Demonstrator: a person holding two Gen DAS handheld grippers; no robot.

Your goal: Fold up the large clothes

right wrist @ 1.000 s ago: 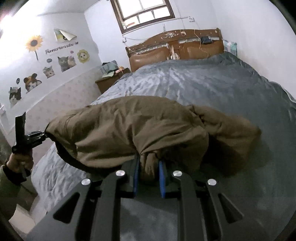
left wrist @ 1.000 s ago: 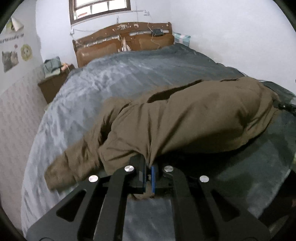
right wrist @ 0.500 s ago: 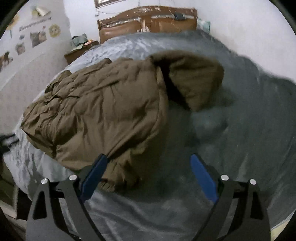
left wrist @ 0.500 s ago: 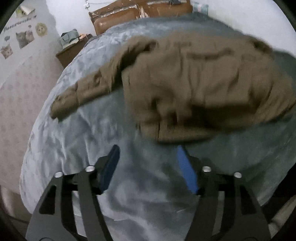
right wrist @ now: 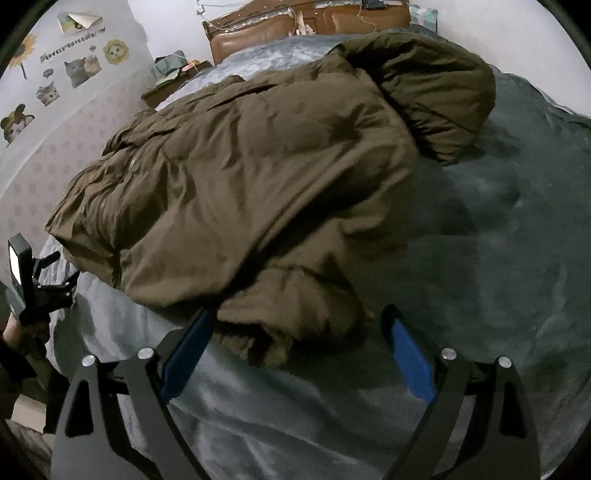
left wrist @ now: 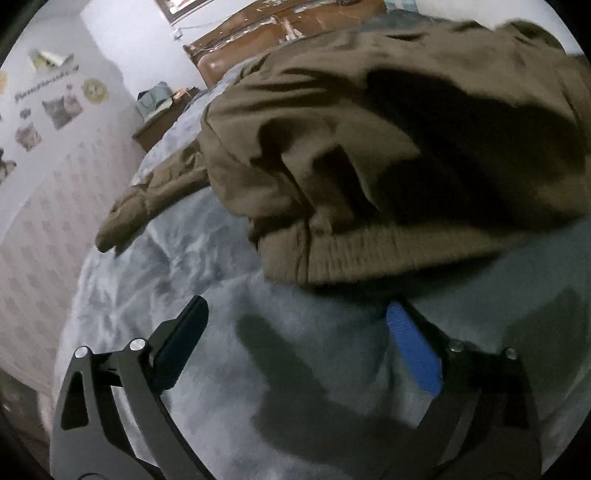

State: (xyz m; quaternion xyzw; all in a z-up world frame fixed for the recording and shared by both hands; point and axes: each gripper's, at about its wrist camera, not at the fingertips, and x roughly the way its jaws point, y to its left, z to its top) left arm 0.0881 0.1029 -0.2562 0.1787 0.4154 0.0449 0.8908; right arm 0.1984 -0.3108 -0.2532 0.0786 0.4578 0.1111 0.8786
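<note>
A large olive-brown padded jacket point(left wrist: 369, 129) point(right wrist: 258, 166) lies crumpled on the grey bed cover point(left wrist: 184, 258) point(right wrist: 498, 240). Its hood point(right wrist: 436, 85) points toward the headboard and one sleeve point(left wrist: 147, 199) trails off to the left. My left gripper point(left wrist: 295, 304) hangs just short of the ribbed hem point(left wrist: 369, 251); its jaws are opening and nothing is between them. My right gripper point(right wrist: 297, 312) stands open, and a bunched fold of the jacket point(right wrist: 280, 332) lies loose between its fingers, untouched by the pads.
A brown wooden headboard point(right wrist: 314, 18) closes the far end of the bed, with a nightstand point(right wrist: 166, 85) at its left. A wall with cat stickers point(right wrist: 77, 70) runs along the left side. A person's hand point(right wrist: 16, 332) holds the left gripper point(right wrist: 62, 269) at the bed's left edge.
Both grippers were shut on the jacket and held it up; they have let go, opened wide and come down toward the bed. The jacket now lies on the cover.
</note>
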